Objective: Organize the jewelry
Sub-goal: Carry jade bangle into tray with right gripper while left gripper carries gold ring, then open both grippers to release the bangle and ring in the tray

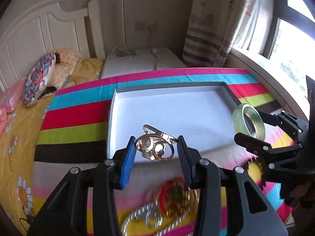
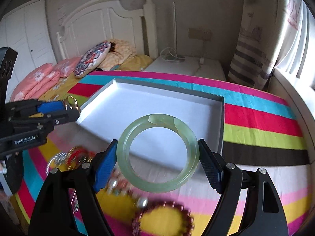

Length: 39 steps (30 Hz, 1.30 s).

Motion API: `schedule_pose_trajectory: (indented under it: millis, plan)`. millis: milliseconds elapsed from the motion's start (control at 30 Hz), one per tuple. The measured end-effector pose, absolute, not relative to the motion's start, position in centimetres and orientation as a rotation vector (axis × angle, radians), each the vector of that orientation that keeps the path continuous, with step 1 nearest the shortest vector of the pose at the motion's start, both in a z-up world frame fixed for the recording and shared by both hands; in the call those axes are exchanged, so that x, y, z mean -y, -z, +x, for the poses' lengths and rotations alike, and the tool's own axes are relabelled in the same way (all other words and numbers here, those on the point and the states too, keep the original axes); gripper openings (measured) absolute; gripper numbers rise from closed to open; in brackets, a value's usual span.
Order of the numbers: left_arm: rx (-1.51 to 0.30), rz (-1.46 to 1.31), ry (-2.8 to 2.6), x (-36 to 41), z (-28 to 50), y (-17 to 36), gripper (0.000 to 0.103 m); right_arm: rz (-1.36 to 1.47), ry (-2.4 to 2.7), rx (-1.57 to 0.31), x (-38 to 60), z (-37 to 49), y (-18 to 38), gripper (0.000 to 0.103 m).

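Observation:
My left gripper point(image 1: 156, 150) is shut on a gold openwork bangle point(image 1: 155, 147), held above the near edge of a white shallow box point(image 1: 169, 106). My right gripper point(image 2: 158, 157) is shut on a pale green jade bangle point(image 2: 157, 153), its blue pads pressing both sides, above the box's near edge point(image 2: 149, 106). In the left wrist view the jade bangle point(image 1: 249, 121) and right gripper point(image 1: 256, 129) hang at the right. The right wrist view shows the left gripper point(image 2: 67, 109) with the gold bangle point(image 2: 72, 102) at the left. The box holds nothing.
Blurred loose jewelry lies on the striped bedspread below me: a red and gold piece point(image 1: 177, 198), a silver chain point(image 1: 141, 218), a dark red bead bracelet point(image 2: 163, 218). Pillows point(image 2: 92, 59) and a white headboard point(image 2: 102, 23) stand beyond; a window point(image 1: 291, 45) at right.

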<state>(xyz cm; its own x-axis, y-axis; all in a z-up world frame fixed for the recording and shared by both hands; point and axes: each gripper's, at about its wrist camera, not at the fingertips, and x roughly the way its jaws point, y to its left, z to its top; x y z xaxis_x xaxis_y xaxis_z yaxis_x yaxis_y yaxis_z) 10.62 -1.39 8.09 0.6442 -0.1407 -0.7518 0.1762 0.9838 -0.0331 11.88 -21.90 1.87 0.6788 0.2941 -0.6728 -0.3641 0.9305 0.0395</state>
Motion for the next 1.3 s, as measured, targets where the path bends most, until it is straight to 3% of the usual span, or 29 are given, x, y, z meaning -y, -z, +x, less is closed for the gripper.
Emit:
schedule_pose_trajectory:
  millis: [500, 533, 567, 633, 1133, 1300]
  plan:
    - [-0.994, -0.008, 0.113, -0.3, 17.8, -2.5, 0.043, -0.063, -0.282, -0.893, 19.9, 19.0, 1.6, 0.078]
    - [-0.998, -0.011, 0.113, -0.4, 17.8, -2.3, 0.047, -0.063, -0.287, -0.885, 19.9, 18.8, 1.5, 0.079]
    - [-1.005, -0.016, 0.110, -0.6, 17.7, -2.1, 0.058, -0.065, -0.289, -0.878, 19.9, 18.6, 1.3, 0.089]
    - [-1.004, -0.024, 0.125, -0.9, 17.3, -1.9, 0.059, -0.082, -0.287, -0.874, 19.8, 18.2, 1.0, 0.094]
    - [-1.068, -0.009, 0.138, -0.3, 11.4, -1.8, 0.059, -0.167, -0.298, -0.981, 20.3, 13.8, 2.7, 0.094]
    - [-1.081, -0.063, 0.151, -0.3, 8.7, -1.8, 0.068, -0.177, -0.323, -0.973, 20.5, 11.7, 2.8, 0.094]
